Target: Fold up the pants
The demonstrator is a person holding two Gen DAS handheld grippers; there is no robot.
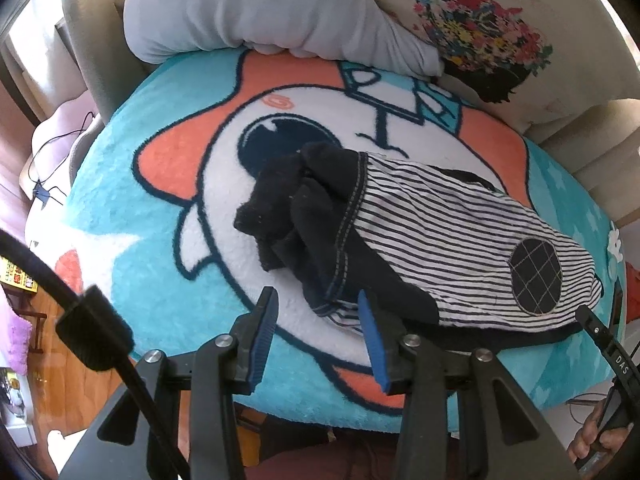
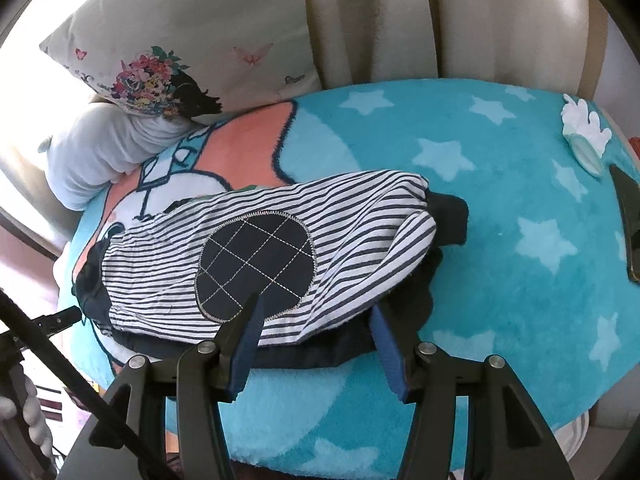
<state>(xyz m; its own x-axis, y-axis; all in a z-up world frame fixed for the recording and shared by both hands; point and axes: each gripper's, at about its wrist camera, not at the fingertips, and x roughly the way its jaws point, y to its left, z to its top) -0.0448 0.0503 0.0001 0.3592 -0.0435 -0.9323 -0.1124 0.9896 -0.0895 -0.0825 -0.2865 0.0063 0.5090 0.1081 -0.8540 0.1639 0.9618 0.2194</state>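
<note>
The pants are black-and-white striped with black cuffs and a round dark quilted patch. They lie bunched and folded on a turquoise cartoon blanket. My left gripper is open, its blue pads just short of the black waistband end. In the right wrist view the pants lie across the blanket, patch up. My right gripper is open, fingers over the near edge of the pants, holding nothing.
A grey pillow and a floral cushion lean at the back of the beige sofa. A white glove-shaped toy lies at the blanket's far right. Wooden floor lies to the left.
</note>
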